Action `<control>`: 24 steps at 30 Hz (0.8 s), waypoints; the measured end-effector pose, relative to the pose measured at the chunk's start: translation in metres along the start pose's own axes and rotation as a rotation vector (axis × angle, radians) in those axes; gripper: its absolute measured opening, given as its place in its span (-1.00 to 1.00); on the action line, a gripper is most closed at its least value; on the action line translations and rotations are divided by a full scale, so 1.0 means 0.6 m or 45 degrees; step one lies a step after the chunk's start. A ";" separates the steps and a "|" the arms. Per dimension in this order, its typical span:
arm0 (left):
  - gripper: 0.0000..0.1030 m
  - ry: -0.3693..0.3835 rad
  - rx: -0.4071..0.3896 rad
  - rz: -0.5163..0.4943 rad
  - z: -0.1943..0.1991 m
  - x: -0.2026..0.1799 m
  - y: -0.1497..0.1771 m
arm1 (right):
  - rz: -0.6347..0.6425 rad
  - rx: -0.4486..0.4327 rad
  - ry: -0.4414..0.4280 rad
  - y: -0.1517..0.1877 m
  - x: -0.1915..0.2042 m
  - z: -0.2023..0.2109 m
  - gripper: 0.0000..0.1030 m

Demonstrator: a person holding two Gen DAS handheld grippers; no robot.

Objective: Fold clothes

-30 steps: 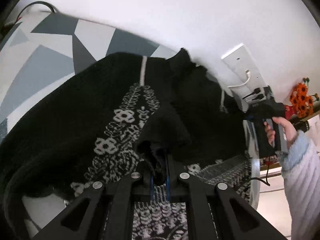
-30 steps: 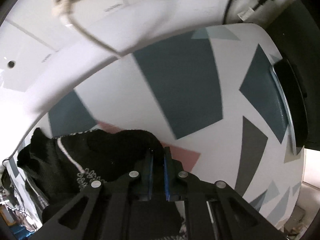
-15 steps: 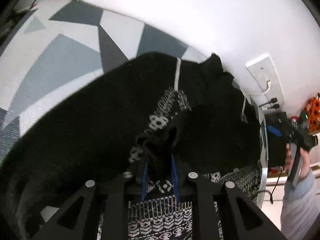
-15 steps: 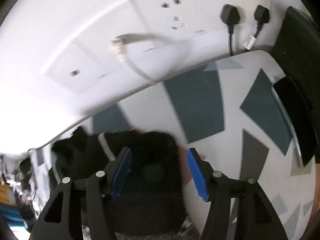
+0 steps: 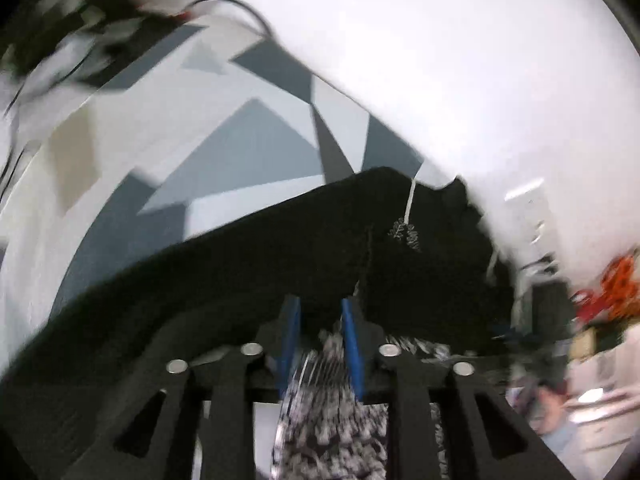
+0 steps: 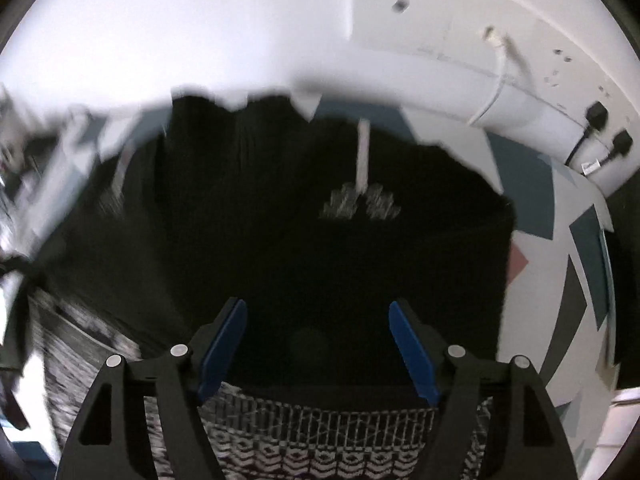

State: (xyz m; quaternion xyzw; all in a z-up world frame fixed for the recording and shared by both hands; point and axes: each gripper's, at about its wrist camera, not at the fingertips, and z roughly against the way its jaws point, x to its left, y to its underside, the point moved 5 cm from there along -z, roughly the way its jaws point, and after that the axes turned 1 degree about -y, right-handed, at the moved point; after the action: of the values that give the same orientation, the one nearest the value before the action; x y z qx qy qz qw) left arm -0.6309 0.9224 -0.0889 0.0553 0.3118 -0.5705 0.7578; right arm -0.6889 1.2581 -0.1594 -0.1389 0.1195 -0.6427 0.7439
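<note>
A black knitted sweater (image 5: 280, 248) with a white pattern lies on a table (image 5: 248, 148) covered in grey and white triangles. My left gripper (image 5: 319, 308) hovers over the sweater's patterned lower part. Its jaws are opening, the blue pads press on nothing, and only cloth lying below shows in the gap. In the right wrist view the same sweater (image 6: 320, 260) fills the middle, with a white stripe near its collar. My right gripper (image 6: 316, 308) hangs above the black part; its jaws are opening wide and hold nothing. Both views are blurred by motion.
A white wall runs close behind the table, with sockets and black plugs (image 6: 596, 112) and a hanging white cable (image 6: 496, 76). Dark gear with a black cable (image 5: 112, 4) sits at the table's far left. Orange flowers (image 5: 616, 280) stand at the right, beyond the table edge (image 6: 600, 280).
Both grippers were shut on folds of black sweater cloth and have let go. Each has pulled back over the sweater, and the released cloth now lies flat on the garment.
</note>
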 end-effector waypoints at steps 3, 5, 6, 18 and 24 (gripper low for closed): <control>0.13 -0.032 -0.075 0.051 0.061 0.052 0.026 | -0.018 -0.007 0.006 0.007 0.001 -0.005 0.77; 0.25 -0.118 -0.108 0.059 0.097 0.088 0.048 | -0.055 -0.001 -0.006 0.009 0.001 0.000 0.79; 0.41 -0.157 -0.122 0.075 0.114 0.108 0.062 | -0.079 -0.008 -0.008 0.010 0.001 0.005 0.80; 0.44 -0.341 -0.229 0.427 0.209 0.255 0.247 | -0.283 -0.070 -0.437 0.082 0.174 0.057 0.99; 0.44 -0.300 -0.392 0.649 0.253 0.327 0.290 | -0.209 -0.055 -0.472 0.093 0.241 0.062 0.99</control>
State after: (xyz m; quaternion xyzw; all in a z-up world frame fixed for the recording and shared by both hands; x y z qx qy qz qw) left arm -0.3820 0.7524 -0.1203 -0.0502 0.2809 -0.3109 0.9066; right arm -0.6030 1.1246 -0.1447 -0.2800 -0.0177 -0.6619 0.6951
